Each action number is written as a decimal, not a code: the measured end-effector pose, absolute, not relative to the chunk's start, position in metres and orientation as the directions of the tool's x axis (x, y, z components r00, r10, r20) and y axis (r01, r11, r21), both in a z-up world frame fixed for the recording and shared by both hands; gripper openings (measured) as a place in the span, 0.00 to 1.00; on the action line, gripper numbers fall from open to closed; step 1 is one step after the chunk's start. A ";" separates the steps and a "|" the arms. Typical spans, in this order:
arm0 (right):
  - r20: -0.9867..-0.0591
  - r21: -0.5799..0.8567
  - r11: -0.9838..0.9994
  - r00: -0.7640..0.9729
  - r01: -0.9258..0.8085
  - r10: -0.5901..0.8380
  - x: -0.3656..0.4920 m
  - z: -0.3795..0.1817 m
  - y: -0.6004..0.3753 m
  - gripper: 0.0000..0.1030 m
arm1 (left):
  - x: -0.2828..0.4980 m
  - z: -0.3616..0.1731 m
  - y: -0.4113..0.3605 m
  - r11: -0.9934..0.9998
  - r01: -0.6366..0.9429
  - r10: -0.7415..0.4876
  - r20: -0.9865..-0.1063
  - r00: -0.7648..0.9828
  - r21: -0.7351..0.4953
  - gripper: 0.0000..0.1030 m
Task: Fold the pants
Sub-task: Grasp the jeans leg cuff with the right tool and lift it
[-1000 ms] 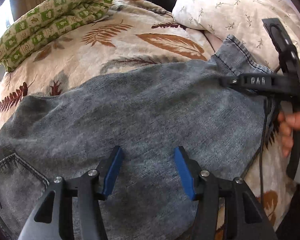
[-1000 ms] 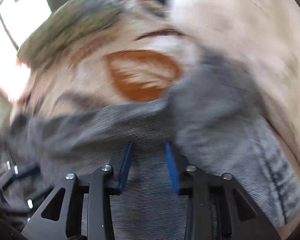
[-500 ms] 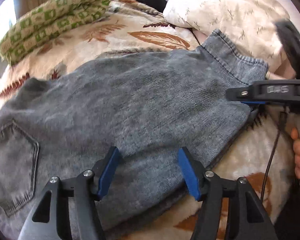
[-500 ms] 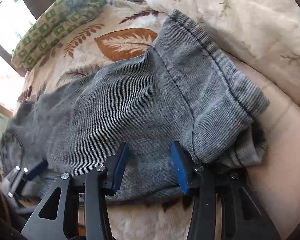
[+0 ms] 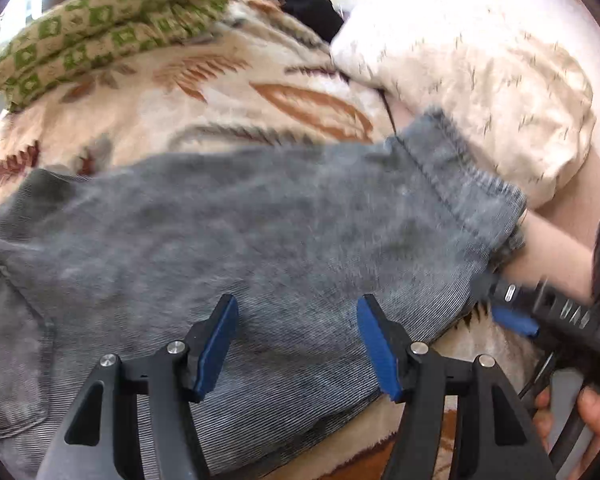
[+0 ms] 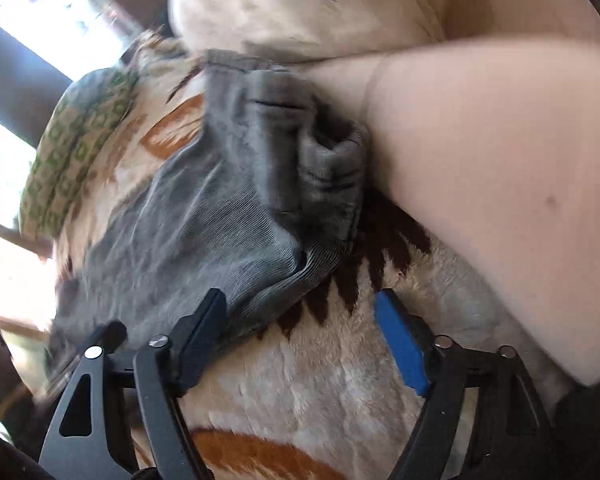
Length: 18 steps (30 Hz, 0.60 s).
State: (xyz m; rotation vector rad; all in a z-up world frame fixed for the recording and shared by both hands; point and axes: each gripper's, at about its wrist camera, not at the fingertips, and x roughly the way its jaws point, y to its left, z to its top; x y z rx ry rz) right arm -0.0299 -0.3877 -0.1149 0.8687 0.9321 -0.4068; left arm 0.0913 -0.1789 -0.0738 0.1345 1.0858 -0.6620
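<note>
Grey corduroy pants (image 5: 260,232) lie across a leaf-patterned blanket, waist and back pocket at the left, leg hems at the right. My left gripper (image 5: 294,340) is open and empty just above the leg fabric. My right gripper (image 6: 300,340) is open and empty, low over the blanket beside the near edge of the pants (image 6: 204,224), close to the bunched hem. The right gripper also shows in the left wrist view (image 5: 516,320), at the hem corner.
A leaf-patterned blanket (image 5: 228,92) covers the bed. A green checked folded blanket (image 5: 100,36) lies at the far left. A cream pillow (image 5: 480,80) sits far right. A bare leg (image 6: 500,160) rests by the hem.
My right gripper has opened wider, dropped low and moved off the pants to the blanket beside the hem. My left gripper has stayed open over the leg; the view shifted slightly.
</note>
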 end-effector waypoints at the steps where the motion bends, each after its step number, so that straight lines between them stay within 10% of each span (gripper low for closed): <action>1: -0.829 0.459 0.608 0.559 0.648 0.031 -0.027 -0.114 -0.389 0.79 | 0.088 -0.081 -0.181 0.802 0.565 -0.416 -0.860 0.296 -0.193 0.62; 8: -0.822 0.447 0.599 0.569 0.664 -0.017 -0.005 -0.120 -0.401 0.80 | 0.076 -0.071 -0.170 0.796 0.578 -0.433 -0.838 0.332 -0.182 0.62; 13: -0.819 0.473 0.597 0.573 0.648 0.028 -0.005 -0.122 -0.413 0.37 | 0.088 -0.050 -0.152 0.827 0.523 -0.451 -0.799 0.399 -0.206 0.61; 18: -0.839 0.397 0.655 0.544 0.642 -0.025 0.005 -0.120 -0.404 0.37 | 0.101 -0.084 -0.159 0.836 0.518 -0.374 -0.880 0.292 -0.184 0.61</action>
